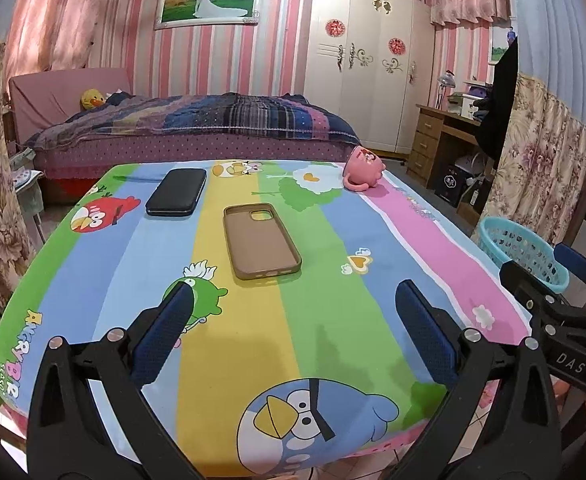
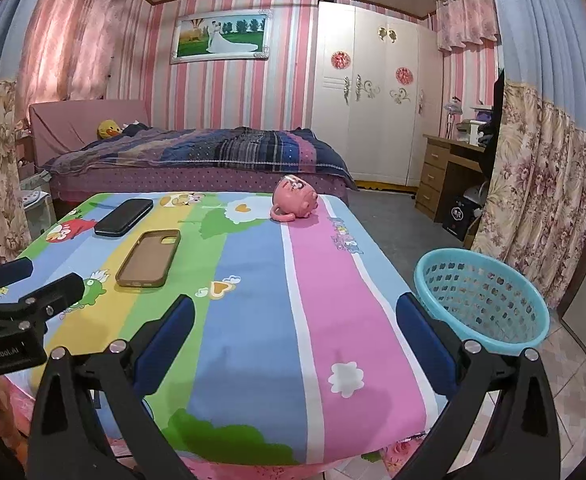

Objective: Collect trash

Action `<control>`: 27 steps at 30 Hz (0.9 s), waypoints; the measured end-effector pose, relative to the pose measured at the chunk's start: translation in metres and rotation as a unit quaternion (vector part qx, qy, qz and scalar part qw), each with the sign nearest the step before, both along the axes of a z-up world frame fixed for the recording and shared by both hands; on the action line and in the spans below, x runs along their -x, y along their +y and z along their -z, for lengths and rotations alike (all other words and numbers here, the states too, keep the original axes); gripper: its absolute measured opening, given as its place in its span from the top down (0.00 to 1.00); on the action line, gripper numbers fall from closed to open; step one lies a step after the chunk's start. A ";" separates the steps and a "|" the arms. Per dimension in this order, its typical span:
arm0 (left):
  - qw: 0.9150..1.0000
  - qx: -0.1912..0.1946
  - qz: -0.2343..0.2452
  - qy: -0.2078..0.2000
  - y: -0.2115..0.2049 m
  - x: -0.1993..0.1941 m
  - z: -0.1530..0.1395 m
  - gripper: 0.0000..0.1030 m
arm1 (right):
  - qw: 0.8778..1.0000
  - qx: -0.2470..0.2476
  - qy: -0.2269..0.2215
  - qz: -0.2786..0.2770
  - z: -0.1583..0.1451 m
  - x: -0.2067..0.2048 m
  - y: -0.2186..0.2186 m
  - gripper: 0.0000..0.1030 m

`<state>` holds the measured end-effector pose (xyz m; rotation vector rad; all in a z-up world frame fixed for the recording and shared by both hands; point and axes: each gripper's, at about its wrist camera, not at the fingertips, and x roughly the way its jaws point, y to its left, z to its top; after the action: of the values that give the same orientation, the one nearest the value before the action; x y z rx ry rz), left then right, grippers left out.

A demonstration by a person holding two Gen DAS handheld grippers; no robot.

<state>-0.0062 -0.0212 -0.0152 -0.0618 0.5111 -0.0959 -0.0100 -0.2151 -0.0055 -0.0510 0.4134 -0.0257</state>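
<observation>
On the table with a striped cartoon cloth [image 1: 333, 320] [image 2: 253, 340] lie a brown phone case [image 1: 260, 241] [image 2: 149, 258], a black phone-like slab [image 1: 177, 192] [image 2: 124, 211], and a pink mug tipped on its side [image 1: 363, 168] [image 2: 295, 198] at the far right. A light blue mesh basket [image 1: 521, 254] [image 2: 481, 300] stands off the table's right side. My left gripper [image 1: 293, 320] is open and empty above the near table edge. My right gripper [image 2: 295, 324] is open and empty, also near the front edge; it shows in the left wrist view [image 1: 573, 300].
A bed [image 2: 197, 156] stands behind the table. A white wardrobe [image 2: 369, 100] and a wooden desk [image 2: 445, 176] stand at the back right. Floral curtains [image 2: 533, 200] hang on the right and on the left. The floor by the basket is tiled.
</observation>
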 end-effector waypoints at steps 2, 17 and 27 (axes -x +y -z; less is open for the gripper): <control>1.000 0.002 0.000 0.000 0.001 0.000 -0.001 0.05 | 1.000 -0.001 0.000 -0.001 0.000 -0.001 -0.001 0.04; 1.000 0.002 -0.005 -0.014 0.001 -0.001 -0.008 0.05 | 1.000 -0.011 -0.016 -0.008 -0.008 -0.002 0.002 0.05; 0.999 -0.014 -0.009 -0.029 -0.002 0.004 -0.013 0.05 | 1.000 -0.015 -0.023 -0.007 -0.010 0.000 0.003 0.05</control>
<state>-0.0099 -0.0232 -0.0020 -0.0368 0.4536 -0.0736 -0.0103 -0.2125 0.0046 -0.0239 0.3680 -0.0060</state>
